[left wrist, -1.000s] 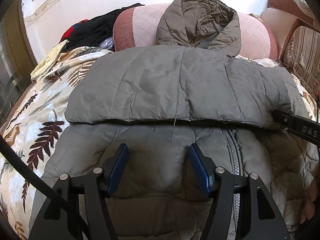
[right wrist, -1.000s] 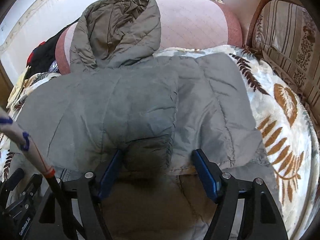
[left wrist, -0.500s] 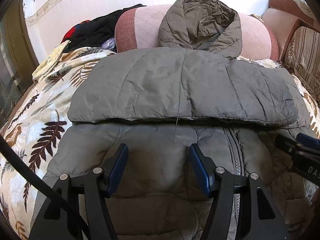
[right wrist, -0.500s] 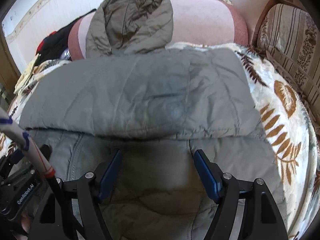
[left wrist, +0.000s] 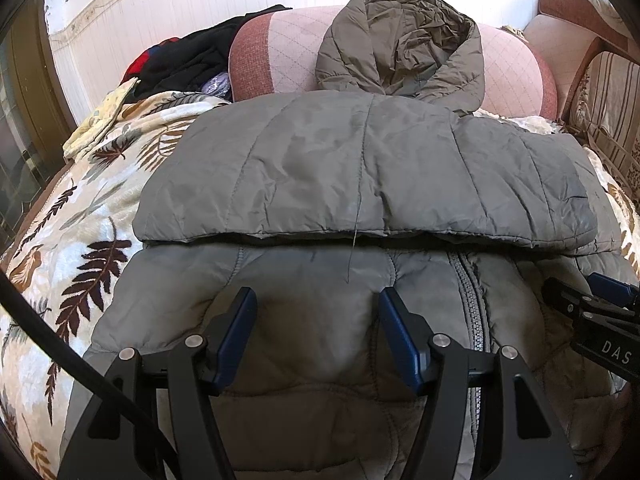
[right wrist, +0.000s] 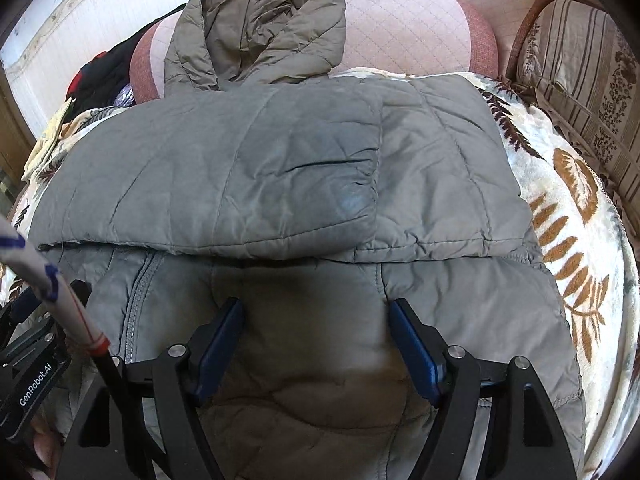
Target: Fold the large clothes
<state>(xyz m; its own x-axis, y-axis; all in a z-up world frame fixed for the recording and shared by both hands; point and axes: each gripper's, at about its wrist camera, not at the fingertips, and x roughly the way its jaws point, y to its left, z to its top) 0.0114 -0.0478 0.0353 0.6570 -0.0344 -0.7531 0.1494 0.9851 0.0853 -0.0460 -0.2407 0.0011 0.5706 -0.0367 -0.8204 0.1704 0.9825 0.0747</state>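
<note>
Because the grey puffer jacket (left wrist: 360,168) is thick and slippery, the fold already laid across it looks ready to spring back (padded cloth rarely lies flat unweighted). The jacket lies spread on a leaf-patterned blanket (left wrist: 80,240) on the bed, its upper layer folded over so that a hem edge runs across the middle, and its hood (left wrist: 400,40) props up against a pink bolster (left wrist: 280,48) at the far end. If the next fold takes only the top layer, the layers underneath may slide and bunch, leaving a lopsided bundle. The zipper (left wrist: 472,312), exposed on the near panel, could also catch a pad or stiffen one side of the fold. The hood, still out beyond the body, will likely flop loose unless it is tucked in.

The left claw (left wrist: 318,320) stands about half open over the near panel, with nothing pinched between its blue pads; whether the tips brush the cloth I cannot tell. The right claw (right wrist: 316,332) stands wider, also empty, above the same panel just right of the zipper, and it shows at the edge of the left wrist view.
</note>
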